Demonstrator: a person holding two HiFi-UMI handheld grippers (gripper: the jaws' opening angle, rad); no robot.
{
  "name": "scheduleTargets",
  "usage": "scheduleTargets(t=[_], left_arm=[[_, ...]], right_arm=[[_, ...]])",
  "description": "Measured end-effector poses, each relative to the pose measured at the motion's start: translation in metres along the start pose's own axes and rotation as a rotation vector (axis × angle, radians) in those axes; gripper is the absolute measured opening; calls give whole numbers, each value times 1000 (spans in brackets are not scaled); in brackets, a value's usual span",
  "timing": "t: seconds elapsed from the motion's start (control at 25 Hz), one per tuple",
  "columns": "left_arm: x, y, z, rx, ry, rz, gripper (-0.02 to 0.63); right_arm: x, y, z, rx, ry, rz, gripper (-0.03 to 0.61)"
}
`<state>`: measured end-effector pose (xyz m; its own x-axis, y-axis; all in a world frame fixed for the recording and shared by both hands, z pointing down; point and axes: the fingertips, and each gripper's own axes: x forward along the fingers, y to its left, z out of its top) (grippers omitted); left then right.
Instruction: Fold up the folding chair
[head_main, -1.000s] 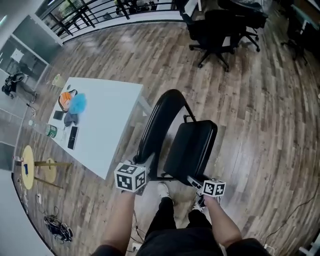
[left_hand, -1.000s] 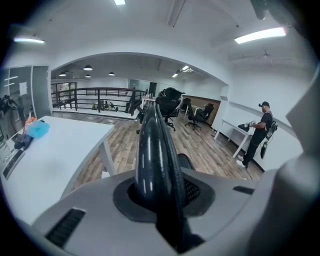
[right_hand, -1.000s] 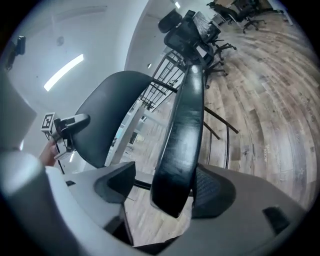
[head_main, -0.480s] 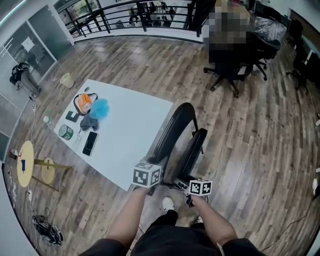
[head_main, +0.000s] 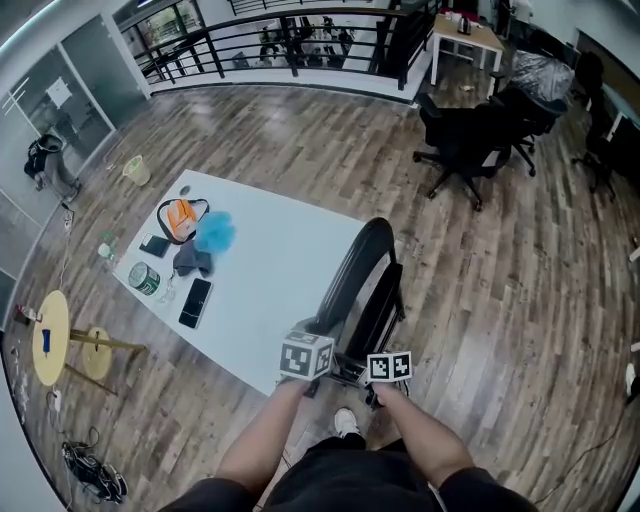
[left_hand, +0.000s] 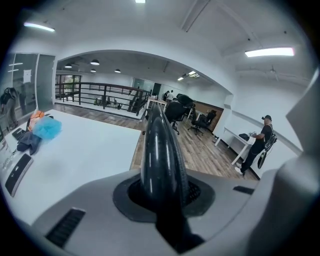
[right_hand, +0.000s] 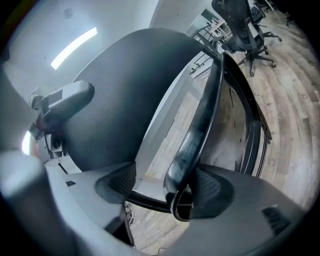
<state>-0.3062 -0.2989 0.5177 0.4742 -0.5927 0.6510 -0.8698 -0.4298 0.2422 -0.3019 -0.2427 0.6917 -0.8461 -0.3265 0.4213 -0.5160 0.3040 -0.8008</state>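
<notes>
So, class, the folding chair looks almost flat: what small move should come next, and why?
Probably nudge the seat the last bit toward the back frame with the right gripper. In the head view a narrow gap shows between them; the left gripper is clamped on the frame, while the seat's edge sits between the right jaws, which are apart.

Chair (head_main: 362, 280) base hidden; table objs (head_main: 192, 262) unclear.

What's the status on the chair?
Left gripper shut on chair. Right gripper open, frame between its jaws. Chair nearly folded, upright. Table close beside it.
</notes>
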Motion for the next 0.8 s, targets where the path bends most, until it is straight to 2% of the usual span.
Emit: scheduleTargets(t=[0.44, 0.8], left_arm=[[-5, 32, -2, -19, -2, -2, 74], [-12, 64, -12, -56, -13, 31, 74]], right_arm=[[25, 9, 1, 22, 59, 40, 336], [46, 17, -5, 11, 110, 84, 337]])
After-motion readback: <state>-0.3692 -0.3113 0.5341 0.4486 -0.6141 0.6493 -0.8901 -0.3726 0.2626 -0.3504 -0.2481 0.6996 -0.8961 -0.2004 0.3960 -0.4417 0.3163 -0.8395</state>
